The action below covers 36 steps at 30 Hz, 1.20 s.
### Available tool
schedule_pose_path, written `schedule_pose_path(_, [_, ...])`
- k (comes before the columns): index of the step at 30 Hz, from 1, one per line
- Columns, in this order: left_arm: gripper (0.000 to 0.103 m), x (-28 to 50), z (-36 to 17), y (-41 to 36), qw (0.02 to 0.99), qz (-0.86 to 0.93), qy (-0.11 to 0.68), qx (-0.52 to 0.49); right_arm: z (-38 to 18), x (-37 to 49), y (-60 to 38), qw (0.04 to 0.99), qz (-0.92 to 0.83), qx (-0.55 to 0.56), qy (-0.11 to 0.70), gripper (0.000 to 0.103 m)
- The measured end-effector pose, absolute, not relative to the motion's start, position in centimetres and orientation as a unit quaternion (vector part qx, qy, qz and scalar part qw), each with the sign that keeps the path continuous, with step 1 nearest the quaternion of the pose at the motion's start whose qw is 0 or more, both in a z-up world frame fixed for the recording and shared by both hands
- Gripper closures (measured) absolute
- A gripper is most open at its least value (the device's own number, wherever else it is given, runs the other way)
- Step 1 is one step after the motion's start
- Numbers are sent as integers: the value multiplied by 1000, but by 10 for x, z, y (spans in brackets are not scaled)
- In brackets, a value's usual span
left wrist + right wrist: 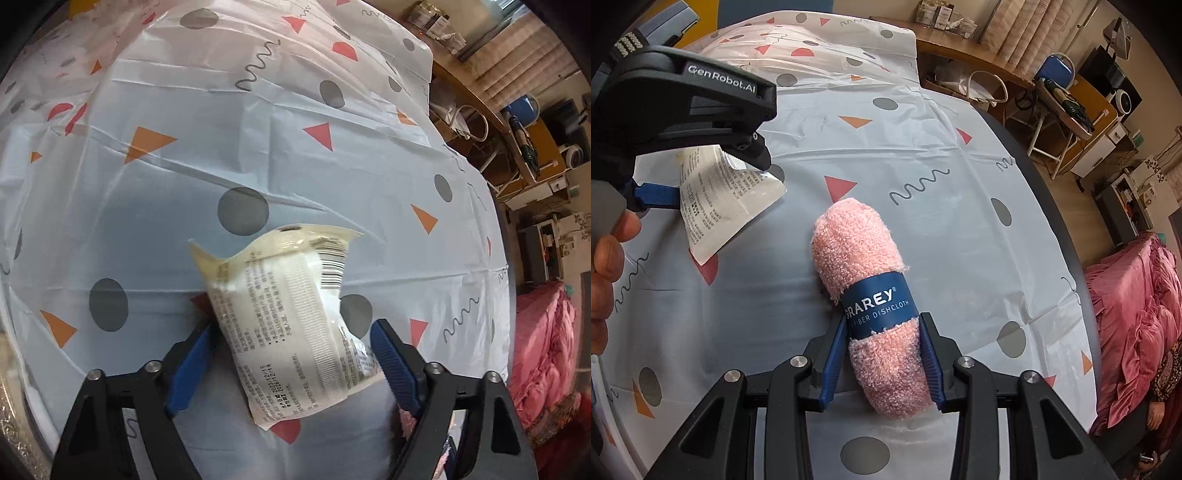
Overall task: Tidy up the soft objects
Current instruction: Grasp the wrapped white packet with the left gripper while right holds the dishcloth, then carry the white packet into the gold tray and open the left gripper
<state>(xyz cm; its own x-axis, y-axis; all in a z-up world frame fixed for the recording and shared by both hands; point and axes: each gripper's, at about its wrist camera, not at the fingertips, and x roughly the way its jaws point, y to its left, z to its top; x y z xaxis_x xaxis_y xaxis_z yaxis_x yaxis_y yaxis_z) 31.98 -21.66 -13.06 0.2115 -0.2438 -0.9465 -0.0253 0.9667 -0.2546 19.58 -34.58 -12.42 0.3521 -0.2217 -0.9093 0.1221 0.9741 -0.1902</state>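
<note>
My left gripper (291, 336) has its blue fingers on either side of a white printed packet (284, 317), which is tilted between them above the patterned tablecloth (258, 155). In the right wrist view the same packet (720, 199) hangs from the left gripper (701, 173) at upper left. My right gripper (884, 332) is shut on a rolled pink dishcloth (864, 251) with a blue paper band (877, 306); the roll lies on the cloth and points away from me.
The table's right edge (1067, 236) curves past a pink quilted bedspread (1137, 317). Wooden desks with clutter (1052, 88) stand at the far right. A hand (605, 258) holds the left gripper's handle.
</note>
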Motion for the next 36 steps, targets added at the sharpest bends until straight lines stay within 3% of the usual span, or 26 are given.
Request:
schedule_pose_path(1, [45, 318, -129, -216, 776, -70, 620, -89, -124, 195, -346, 821, -105, -42, 559, 65])
schedule_pose_path(2, [51, 317, -127, -216, 780, -76, 617, -73, -124, 195, -347, 822, -105, -40, 558, 65])
schedule_pose_path(5, [55, 313, -126, -208, 780, -98, 615, -61, -124, 195, -346, 823, -104, -45, 557, 65])
schedule_pose_path(11, [56, 309, -111, -189, 790, -103, 604, -29, -126, 194, -343, 825, -102, -53, 554, 65])
schedule_pose_path(20, [56, 333, -47, -151, 815, -93, 572, -36, -132, 193, -346, 820, -109, -50, 560, 64])
schedule_pose_path(36, [56, 329, 60, 66, 865, 56, 483, -119, -133, 186, -327, 826, -113, -112, 541, 65])
